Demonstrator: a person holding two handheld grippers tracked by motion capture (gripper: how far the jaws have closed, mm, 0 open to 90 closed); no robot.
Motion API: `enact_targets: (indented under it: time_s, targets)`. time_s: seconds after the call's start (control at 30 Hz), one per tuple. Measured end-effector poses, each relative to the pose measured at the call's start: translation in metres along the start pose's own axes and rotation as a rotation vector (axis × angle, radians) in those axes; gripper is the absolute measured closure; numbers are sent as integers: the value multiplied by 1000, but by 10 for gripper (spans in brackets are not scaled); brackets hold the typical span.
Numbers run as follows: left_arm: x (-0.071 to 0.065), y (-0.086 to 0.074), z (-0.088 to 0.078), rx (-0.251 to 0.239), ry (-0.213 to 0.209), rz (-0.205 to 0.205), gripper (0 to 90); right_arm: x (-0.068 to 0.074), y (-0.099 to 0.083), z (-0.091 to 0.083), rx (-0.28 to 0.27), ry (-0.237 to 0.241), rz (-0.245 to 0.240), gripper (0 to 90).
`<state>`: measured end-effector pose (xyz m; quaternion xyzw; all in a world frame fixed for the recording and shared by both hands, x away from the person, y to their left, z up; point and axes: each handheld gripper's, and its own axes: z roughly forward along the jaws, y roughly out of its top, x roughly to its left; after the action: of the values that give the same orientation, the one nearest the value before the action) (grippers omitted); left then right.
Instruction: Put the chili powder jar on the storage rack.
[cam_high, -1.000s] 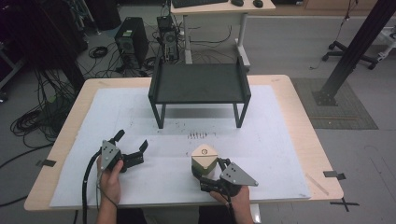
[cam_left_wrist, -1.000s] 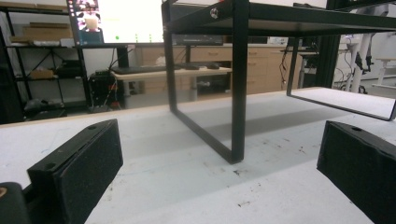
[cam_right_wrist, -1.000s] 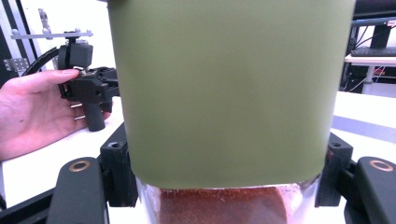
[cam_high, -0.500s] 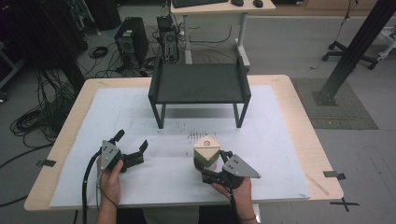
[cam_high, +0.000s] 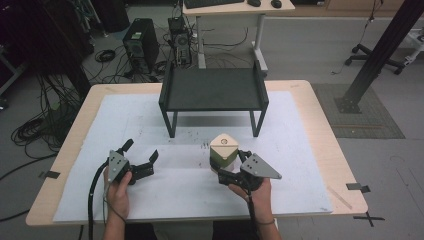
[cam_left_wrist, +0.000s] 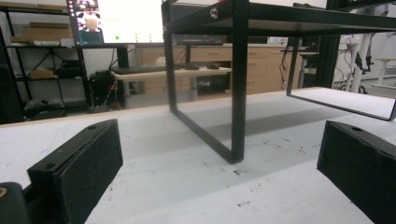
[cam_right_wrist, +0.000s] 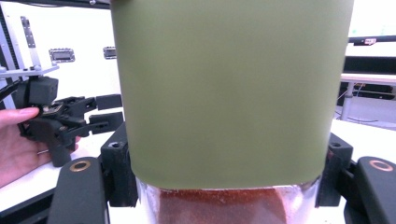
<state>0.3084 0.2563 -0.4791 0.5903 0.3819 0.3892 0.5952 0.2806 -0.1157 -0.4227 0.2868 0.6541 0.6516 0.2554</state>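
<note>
Wooden table (cam_high: 320, 125) under a white sheet (cam_high: 125, 125), black metal stand (cam_high: 214, 90) on it, apparently speckled with dirt.

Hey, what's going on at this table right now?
A person sits at a white-covered table with a gripper in each hand. The right gripper is shut on a jar with an olive-green sleeve, a tan lid and reddish-brown contents, in front of a black metal shelf. The left gripper is open and holds nothing, its jaws pointing toward the shelf.

A lab: computer tower (cam_high: 141, 44), floor cables (cam_high: 35, 130) (tangled), desks.
</note>
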Motion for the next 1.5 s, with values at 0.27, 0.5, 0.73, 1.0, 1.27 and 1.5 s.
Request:
enact_targets:
  time_s: [0.27, 0.5, 0.73, 1.0, 1.27, 1.5]
  targets:
    - [0, 0, 0, 0, 0, 1, 4, -9, 13, 6, 1, -4, -8, 295]
    - [0, 0, 0, -1, -1, 1, 4, -17, 26, 13, -7, -12, 2, 295]
    - [0, 0, 0, -1, -1, 1, 4, -26, 39, 18, -18, -28, 2, 295]
    - [0, 0, 0, -1, -1, 1, 4, -39, 56, 21, -28, -38, 4, 295]
    - [0, 0, 0, -1, -1, 0, 4, -49, 72, 28, -28, -44, -12, 295]
    - [0, 0, 0, -1, -1, 0, 4, -54, 84, 37, -29, -45, -15, 295]
